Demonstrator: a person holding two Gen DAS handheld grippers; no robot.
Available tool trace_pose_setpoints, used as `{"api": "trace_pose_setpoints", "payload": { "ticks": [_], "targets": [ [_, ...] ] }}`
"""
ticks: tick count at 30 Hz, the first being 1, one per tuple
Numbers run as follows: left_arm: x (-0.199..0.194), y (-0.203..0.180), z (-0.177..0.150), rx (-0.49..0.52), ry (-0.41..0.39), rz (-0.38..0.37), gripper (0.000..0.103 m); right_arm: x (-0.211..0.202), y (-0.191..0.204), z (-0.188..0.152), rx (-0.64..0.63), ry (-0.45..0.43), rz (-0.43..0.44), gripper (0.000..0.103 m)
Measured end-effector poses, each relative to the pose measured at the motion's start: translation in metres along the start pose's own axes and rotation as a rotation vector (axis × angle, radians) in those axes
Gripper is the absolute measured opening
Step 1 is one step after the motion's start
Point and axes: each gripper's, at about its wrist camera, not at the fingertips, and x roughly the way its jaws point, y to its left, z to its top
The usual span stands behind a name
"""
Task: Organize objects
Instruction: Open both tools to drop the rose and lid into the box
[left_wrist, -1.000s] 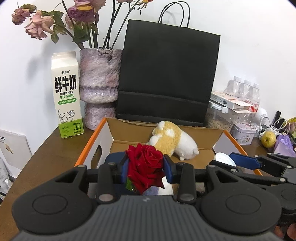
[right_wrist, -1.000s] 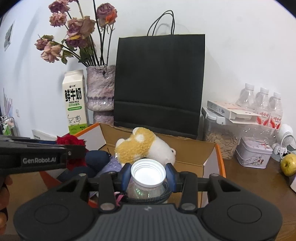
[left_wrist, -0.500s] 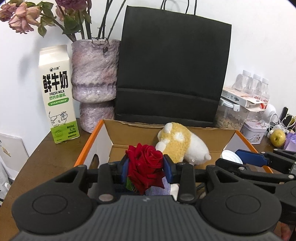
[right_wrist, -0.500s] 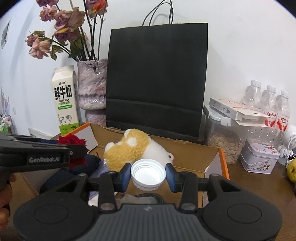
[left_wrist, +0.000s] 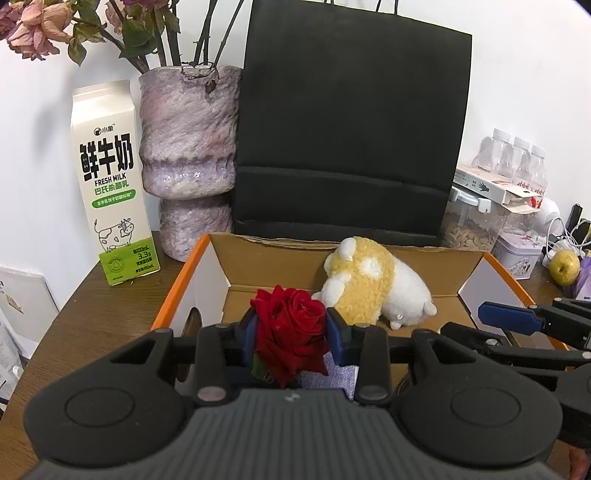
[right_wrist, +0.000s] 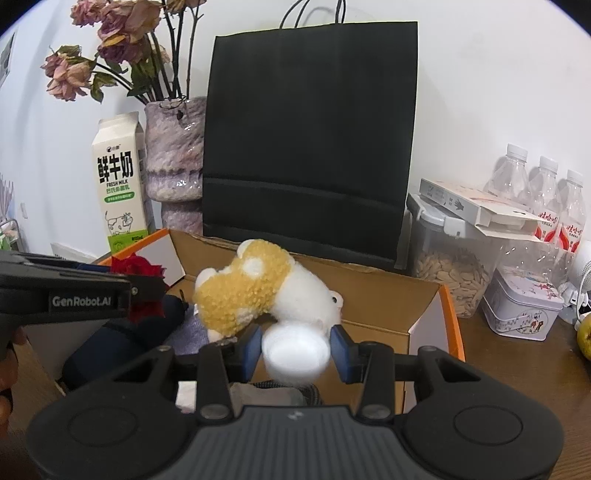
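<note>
Inside box (left_wrist: 218, 280) – one plush (left_wrist: 373, 284), left tool (left_wrist: 290, 332) pinching one rose (left_wrist: 291, 325), right tool (right_wrist: 295, 349) pinching one jar (right_wrist: 295, 350).

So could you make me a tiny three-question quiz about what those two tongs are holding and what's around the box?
1. True or false: the left tongs are shut on a red rose.
2. What do the right tongs grip? A) the green apple B) a white-capped jar C) the milk carton
3. Fill in: the plush toy lies inside the ____ box.

Key: 1 true; 2 B, though the jar is blurred in the right wrist view; 3 cardboard.
</note>
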Motion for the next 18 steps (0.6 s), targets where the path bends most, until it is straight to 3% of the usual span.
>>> {"api": "trace_pose_setpoints", "payload": {
  "ticks": [2,3,6,7,10,18],
  "targets": [
    [-0.001,0.000,0.000,0.003,-0.009,0.004,0.044,-0.001,0.002,0.000,-0.009,0.000,-0.003,0.044],
    [-0.003,0.000,0.000,0.004,-0.016,0.008,0.046,-0.002,0.003,0.000,-0.011,0.001,-0.004,0.053],
    [-0.008,0.001,0.000,-0.005,-0.050,0.026,0.083,-0.005,0.004,-0.001,-0.008,-0.004,-0.013,0.096],
    [-0.010,0.002,0.000,-0.010,-0.068,0.043,0.101,-0.006,0.004,-0.001,-0.007,-0.008,-0.016,0.102],
    [-0.017,0.003,0.001,-0.018,-0.115,0.060,0.103,-0.008,0.005,0.000,-0.007,-0.015,-0.029,0.103],
    [-0.023,0.001,0.002,-0.018,-0.133,0.050,0.103,-0.009,0.006,0.000,-0.004,-0.016,-0.038,0.103]
  ]
}}
